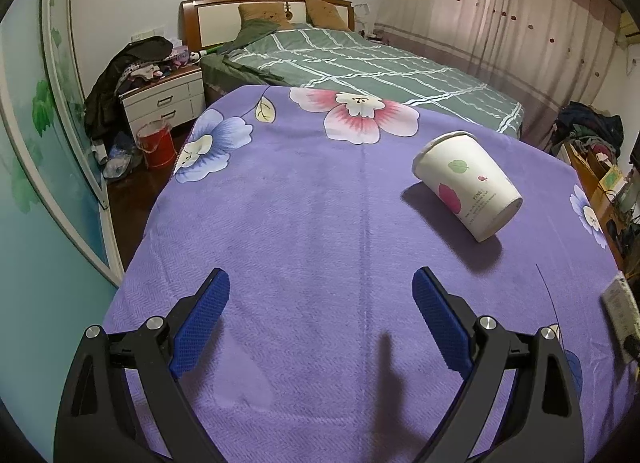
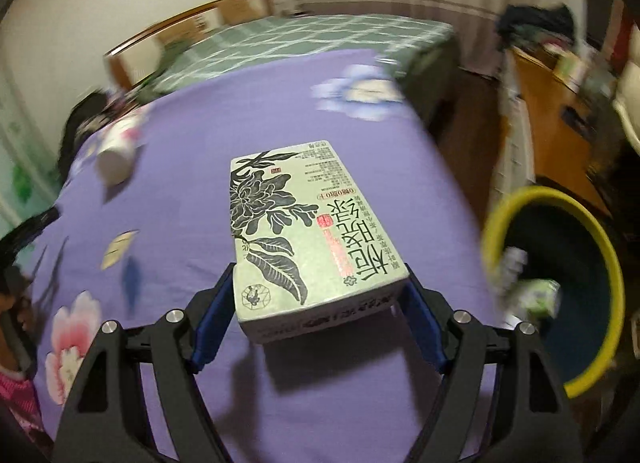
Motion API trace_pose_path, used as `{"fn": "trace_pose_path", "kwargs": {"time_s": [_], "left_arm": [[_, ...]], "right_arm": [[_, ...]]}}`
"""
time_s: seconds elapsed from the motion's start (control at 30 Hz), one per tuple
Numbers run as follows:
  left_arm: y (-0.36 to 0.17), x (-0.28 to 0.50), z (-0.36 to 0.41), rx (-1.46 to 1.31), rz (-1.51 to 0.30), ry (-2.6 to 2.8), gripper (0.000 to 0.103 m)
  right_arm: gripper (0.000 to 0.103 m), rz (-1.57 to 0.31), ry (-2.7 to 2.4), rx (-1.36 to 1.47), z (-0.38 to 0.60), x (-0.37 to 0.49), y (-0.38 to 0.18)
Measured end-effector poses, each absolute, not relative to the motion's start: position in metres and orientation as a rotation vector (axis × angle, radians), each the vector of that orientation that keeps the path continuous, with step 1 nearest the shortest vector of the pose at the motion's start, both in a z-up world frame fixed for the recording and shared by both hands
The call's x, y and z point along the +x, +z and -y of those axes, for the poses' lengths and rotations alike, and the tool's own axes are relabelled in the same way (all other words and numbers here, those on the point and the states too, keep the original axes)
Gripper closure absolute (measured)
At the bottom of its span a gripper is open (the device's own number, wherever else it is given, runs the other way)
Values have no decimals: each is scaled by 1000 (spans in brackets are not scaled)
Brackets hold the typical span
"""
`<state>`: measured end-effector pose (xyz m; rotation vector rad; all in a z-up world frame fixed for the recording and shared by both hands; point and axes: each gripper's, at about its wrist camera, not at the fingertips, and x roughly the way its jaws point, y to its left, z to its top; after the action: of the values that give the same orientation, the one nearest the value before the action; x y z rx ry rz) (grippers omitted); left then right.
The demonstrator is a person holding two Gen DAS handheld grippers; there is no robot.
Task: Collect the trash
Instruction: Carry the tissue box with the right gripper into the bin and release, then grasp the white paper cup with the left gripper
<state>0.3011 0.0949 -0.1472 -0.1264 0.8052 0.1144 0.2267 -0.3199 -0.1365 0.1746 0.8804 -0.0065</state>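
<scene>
Your right gripper [image 2: 320, 283] is clamped on the near end of a pale green carton [image 2: 296, 231], which hangs above the purple floral blanket [image 2: 360, 403]. Just to its right sits a yellow-rimmed bin [image 2: 496, 215] with scraps already inside. Your left gripper [image 1: 320, 295] hovers spread wide with nothing between its blue pads [image 1: 200, 323]. A paper cup [image 1: 468, 183] lies tipped on its side ahead and right of it, nothing between. The green-checked bed [image 1: 360, 63] is beyond.

Right wrist view motion-blurred: paper cup [image 2: 118, 153] smeared far left; scraps inside yellow-rimmed bin [image 2: 490, 231] unreadable, bin cut off right.
</scene>
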Motion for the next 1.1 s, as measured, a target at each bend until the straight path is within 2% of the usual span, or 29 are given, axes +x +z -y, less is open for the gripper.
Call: {"fn": "trace_pose_path", "kwargs": {"time_s": [0.37,0.67,0.87,1.1], "left_arm": [[-146,300,-94,-126,-804,114,12],[-147,301,-94,-122,-808,114,12],[-148,303,-92,-113,-812,109,12],[-151,307,-89,-104,-833,101,11]], "right_arm": [[31,-842,-354,254,433,197,-143],[30,-872,-435,326,474,193,-161],[28,-834,-425,329,464,197,-147],[27,-845,-151,221,370,254,-129]]}}
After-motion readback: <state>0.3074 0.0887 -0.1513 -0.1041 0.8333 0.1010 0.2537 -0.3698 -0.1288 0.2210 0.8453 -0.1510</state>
